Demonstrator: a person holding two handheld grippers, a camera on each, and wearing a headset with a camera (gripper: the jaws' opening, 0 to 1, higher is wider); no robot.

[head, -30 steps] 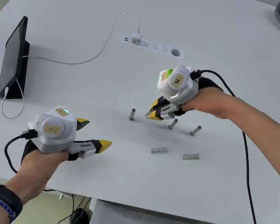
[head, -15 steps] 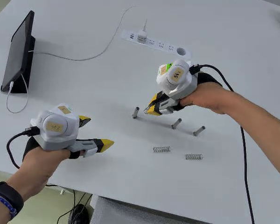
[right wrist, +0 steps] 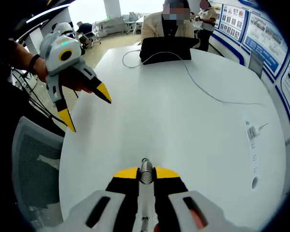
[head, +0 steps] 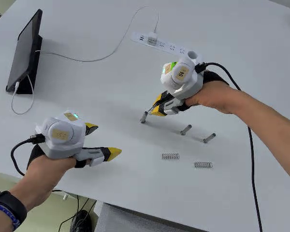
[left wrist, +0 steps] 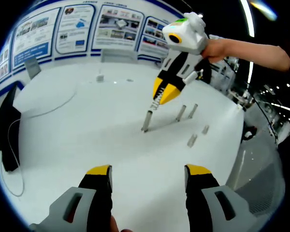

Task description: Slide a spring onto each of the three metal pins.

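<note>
Right gripper view: my right gripper (right wrist: 145, 176) has its jaws pinched shut on a spring (right wrist: 145, 170), which pokes out past the yellow tips with its end coils free. In the head view that spring slants down and left toward the first pin (head: 143, 117). Its free end is at the pin's top, but I cannot tell whether it has gone over the tip or only sits against it. A second pin (head: 185, 129) and a third pin (head: 209, 138) stand bare to the right on the table (head: 87, 87). One loose spring (head: 170, 156) and another spring (head: 203, 165) lie flat nearer to me. My left gripper (head: 102, 140) hovers low and well apart from all this, its jaws spread wide with nothing between them.

I judge the spring to be very light, thin wire, soft along its length and quick to buckle or flick out if I squeeze hard or push off-axis. A hold across the upper coils seems right, leaving the lower coils free to take the pin. The pin looks small and smooth. I cannot tell whether it is fixed, so a sideways nudge might topple it.
</note>
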